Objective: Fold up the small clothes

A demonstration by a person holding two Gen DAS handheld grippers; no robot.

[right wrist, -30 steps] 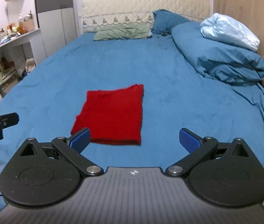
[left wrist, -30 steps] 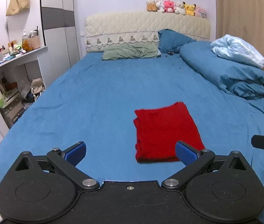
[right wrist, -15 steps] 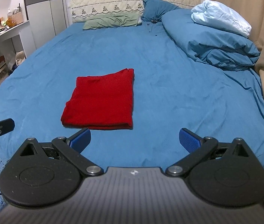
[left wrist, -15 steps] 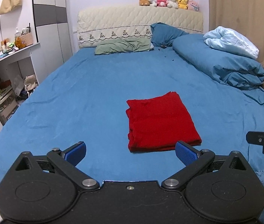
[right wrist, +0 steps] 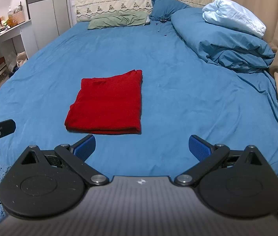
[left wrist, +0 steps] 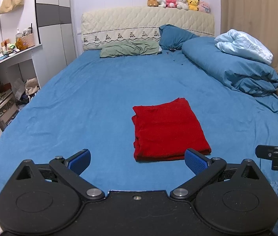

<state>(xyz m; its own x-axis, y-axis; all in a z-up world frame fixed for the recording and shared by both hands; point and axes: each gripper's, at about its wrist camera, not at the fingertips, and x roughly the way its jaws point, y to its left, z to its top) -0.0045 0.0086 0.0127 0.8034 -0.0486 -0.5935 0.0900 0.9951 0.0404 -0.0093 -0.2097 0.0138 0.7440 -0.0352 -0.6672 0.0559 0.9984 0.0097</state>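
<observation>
Red folded garment [left wrist: 168,129], open bedsheet [left wrist: 80,106] around

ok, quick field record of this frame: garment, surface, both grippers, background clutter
garment: red garment, folded into a flat rectangle, lying free
surface: blue bedsheet, lightly wrinkled
left gripper: open, empty, over the near bed edge, short of the garment
right gripper: open, empty, near edge, garment ahead and to its left
bedding: blue duvet rolled along the right side, pale blue blanket on top; green pillow at the headboard
extras: plush toys on the headboard; cluttered shelf on the left
</observation>
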